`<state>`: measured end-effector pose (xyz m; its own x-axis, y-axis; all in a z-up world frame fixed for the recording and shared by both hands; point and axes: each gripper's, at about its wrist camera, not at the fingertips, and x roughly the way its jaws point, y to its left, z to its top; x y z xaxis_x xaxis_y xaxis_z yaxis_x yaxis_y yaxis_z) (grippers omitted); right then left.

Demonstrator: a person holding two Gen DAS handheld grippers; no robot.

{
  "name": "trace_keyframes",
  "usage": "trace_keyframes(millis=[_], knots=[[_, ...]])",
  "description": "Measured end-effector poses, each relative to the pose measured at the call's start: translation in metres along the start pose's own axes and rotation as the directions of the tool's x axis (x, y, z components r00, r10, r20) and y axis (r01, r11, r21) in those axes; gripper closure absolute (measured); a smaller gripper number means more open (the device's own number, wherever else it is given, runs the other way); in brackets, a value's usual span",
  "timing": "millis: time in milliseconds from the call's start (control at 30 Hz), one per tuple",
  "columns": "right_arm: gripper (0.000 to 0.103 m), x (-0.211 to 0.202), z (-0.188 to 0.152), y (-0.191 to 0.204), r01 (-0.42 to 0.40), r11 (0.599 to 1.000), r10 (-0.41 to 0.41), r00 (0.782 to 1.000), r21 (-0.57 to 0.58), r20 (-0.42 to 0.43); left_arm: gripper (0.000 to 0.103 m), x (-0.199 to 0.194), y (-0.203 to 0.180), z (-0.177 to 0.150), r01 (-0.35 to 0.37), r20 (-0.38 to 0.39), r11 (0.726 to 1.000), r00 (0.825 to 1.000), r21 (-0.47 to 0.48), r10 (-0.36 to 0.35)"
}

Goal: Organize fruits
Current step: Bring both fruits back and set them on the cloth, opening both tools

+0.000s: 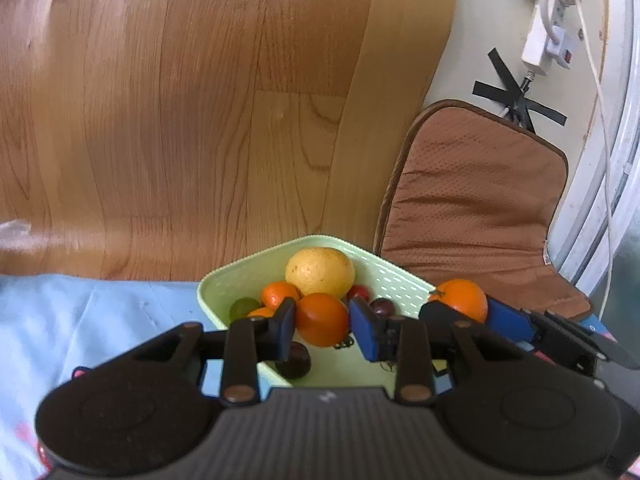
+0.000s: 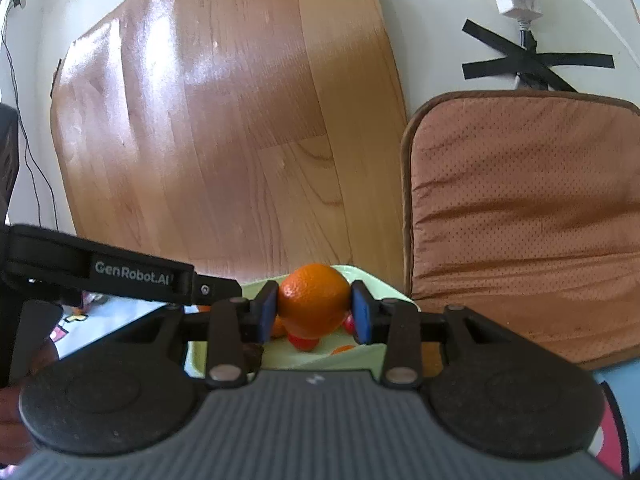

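Note:
A pale green perforated tray [image 1: 400, 280] stands on a light blue cloth. In it lie a big yellow citrus [image 1: 320, 270], a tangerine [image 1: 280, 294], a green lime [image 1: 244, 307], small red fruits [image 1: 358, 291] and dark plums [image 1: 382, 306]. My left gripper [image 1: 322, 328] hangs over the tray, its blue pads shut on a small orange [image 1: 322, 318]. To its right my right gripper [image 1: 466, 308] is shut on a larger orange [image 1: 462, 298]. The right wrist view shows that orange [image 2: 314, 300] pressed between both pads of the right gripper [image 2: 314, 312], above the tray rim [image 2: 380, 284].
Beyond the tray, lower down, lies a wood-pattern floor sheet [image 1: 180, 120]. A brown cushion [image 1: 472, 208] sits to the right of it. A white power strip [image 1: 544, 40] and cables taped with black strips lie at the far right. The blue cloth [image 1: 80, 312] spreads to the left.

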<state>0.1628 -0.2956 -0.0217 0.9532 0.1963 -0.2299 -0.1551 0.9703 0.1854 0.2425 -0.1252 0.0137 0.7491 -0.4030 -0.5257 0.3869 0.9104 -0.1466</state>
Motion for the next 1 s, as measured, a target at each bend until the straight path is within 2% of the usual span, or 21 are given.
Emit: trace_keyframes(millis=[200,333,467,567,667,833,1000], knots=[[0.061,-0.012,0.002,0.007,0.009,1.0,-0.008,0.999,0.009,-0.036,0.073,-0.028,-0.002,-0.009,-0.005,0.009,1.0,1.0,0.018,0.005],[0.061,-0.037,-0.004,0.02,-0.005,1.0,0.005,0.997,-0.002,-0.083,0.073,-0.057,-0.002,-0.025,0.017,0.006,1.0,1.0,0.021,-0.017],[0.061,-0.078,-0.024,0.033,-0.043,0.998,0.037,0.987,-0.034,-0.158,0.073,-0.098,-0.003,-0.058,0.064,-0.001,0.997,0.998,0.052,-0.064],[0.061,-0.11,-0.042,0.046,-0.098,0.993,0.083,0.973,-0.058,-0.216,0.073,-0.127,-0.005,-0.087,0.076,0.001,0.993,0.997,0.095,-0.077],[0.061,-0.131,-0.055,0.058,-0.149,0.987,0.13,0.958,-0.058,-0.256,0.073,-0.148,0.001,-0.116,0.089,-0.019,0.992,0.996,0.092,-0.087],[0.061,-0.137,-0.067,0.074,-0.22,0.974,0.196,0.935,-0.049,-0.296,0.073,-0.164,0.02,-0.156,0.053,-0.064,0.996,0.997,0.07,-0.048],[0.061,-0.134,-0.072,0.096,-0.29,0.955,0.26,0.917,-0.06,-0.304,0.072,-0.178,0.037,-0.18,-0.021,-0.057,0.997,0.998,0.069,0.025]])
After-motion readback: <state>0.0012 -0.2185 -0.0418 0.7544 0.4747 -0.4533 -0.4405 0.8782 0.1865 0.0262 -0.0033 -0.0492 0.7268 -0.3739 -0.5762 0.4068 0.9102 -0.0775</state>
